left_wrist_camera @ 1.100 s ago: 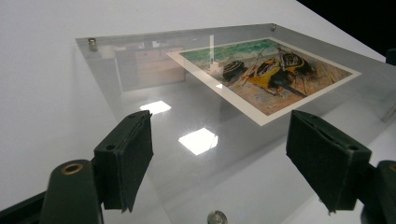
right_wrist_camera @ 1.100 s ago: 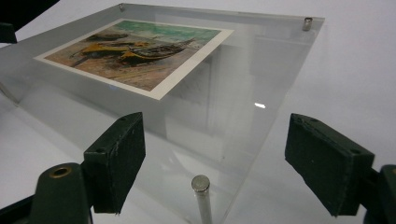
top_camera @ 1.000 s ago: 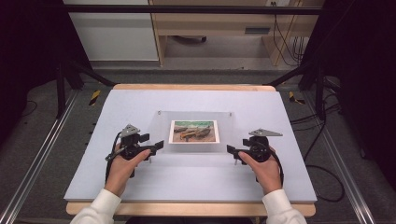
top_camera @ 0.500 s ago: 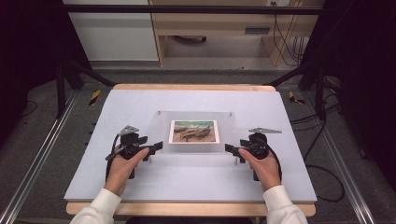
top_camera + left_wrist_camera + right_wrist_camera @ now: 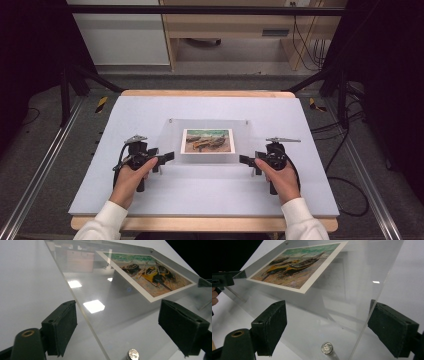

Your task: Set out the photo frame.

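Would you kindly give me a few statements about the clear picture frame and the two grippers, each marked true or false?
1. The clear acrylic frame holds a picture of boats. True.
2. The left gripper is clamped shut on the frame's edge. False: its fingers stand apart with the frame's corner between them, not pressed on it; they have just been opening.
3. The right gripper sits at the frame's right side, its fingers open. True.
4. The frame stands upright on a wooden shelf. False: it lies on the pale table mat.
5. A silver screw shows at the frame's corner in the right gripper view. True.
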